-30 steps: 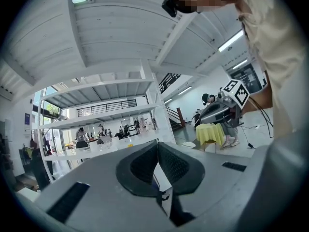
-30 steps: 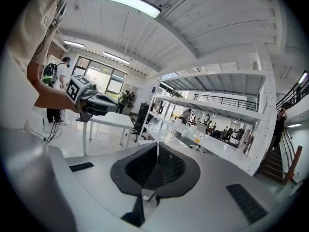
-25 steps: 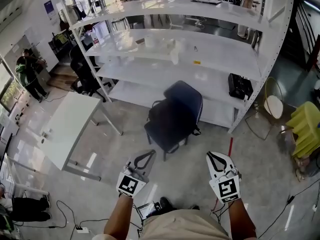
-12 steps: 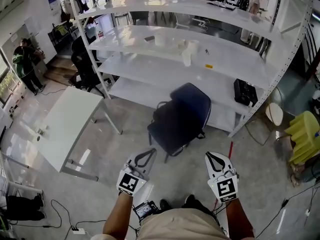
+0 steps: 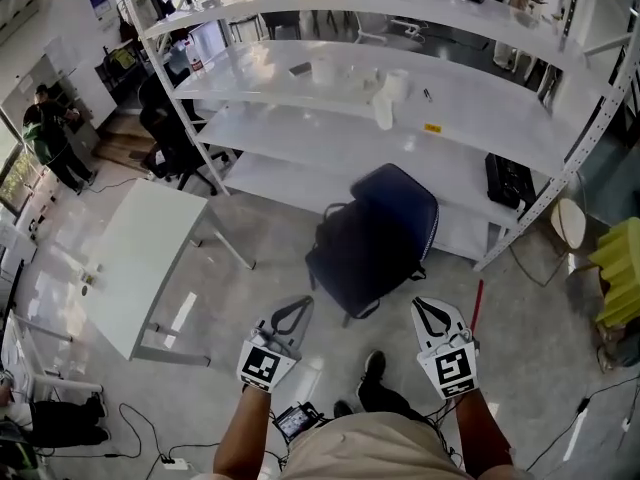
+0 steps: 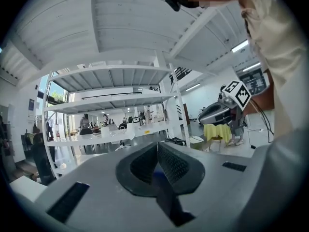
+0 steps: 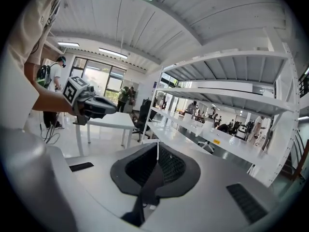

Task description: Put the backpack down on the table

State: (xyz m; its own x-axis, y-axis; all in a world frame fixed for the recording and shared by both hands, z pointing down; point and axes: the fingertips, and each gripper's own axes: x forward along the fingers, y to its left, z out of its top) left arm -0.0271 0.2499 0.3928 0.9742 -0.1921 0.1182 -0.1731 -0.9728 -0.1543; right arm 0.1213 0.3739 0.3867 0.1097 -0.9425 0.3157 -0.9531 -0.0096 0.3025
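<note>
In front of the chair (image 5: 405, 200), both grippers are closed on nothing, with the backpack beyond their tips.

The backpack (image 5: 352, 258) (a dark bulk, its details hard to make out) sits on the chair's seat against the blue backrest, with the white shelving rack (image 5: 330, 128) just behind the chair. The left gripper (image 5: 291, 313) and the right gripper (image 5: 432, 310) are held side by side over the floor on the near side of the chair, both pointing toward it and well apart from the backpack. Each gripper's jaws are pressed fully together with nothing between them. The white table (image 5: 140, 258) stands to the left of the chair, apart from it, and the backpack is not yet on it.
</note>
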